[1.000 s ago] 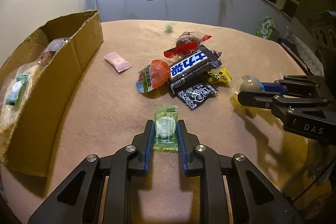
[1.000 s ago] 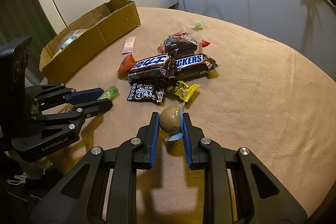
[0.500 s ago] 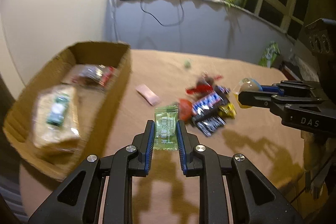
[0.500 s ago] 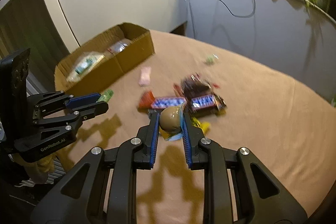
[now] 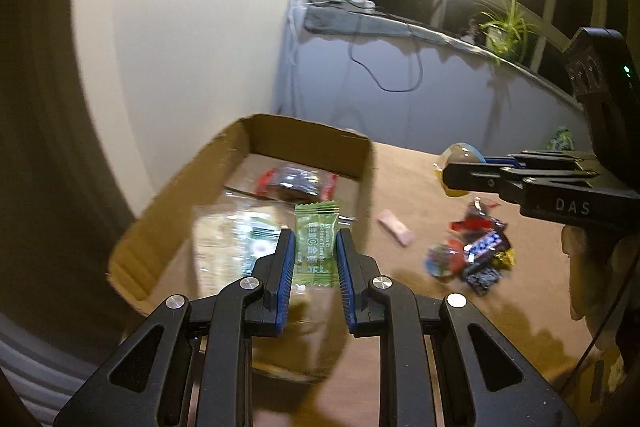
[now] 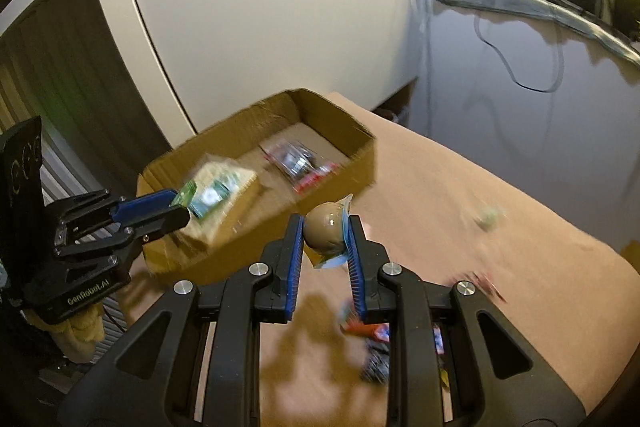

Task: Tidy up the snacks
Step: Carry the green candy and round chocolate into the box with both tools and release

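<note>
Left gripper (image 5: 315, 245) clamps green sachet (image 5: 316, 239); right gripper (image 6: 325, 231) clamps jelly cup (image 6: 326, 233).

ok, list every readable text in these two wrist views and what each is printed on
"Vitamin C" and "Golden Plum Sliced": green candy sachet in the left gripper; its larger characters are not legible.
"DAS": side of the right gripper, seen from the left wrist.
"GenRobot.AI": side of the left gripper body, seen from the right wrist.
Snack pile on the table: wrappers blurred, unreadable.
Packets in the cardboard box: blurred, unreadable.
</note>
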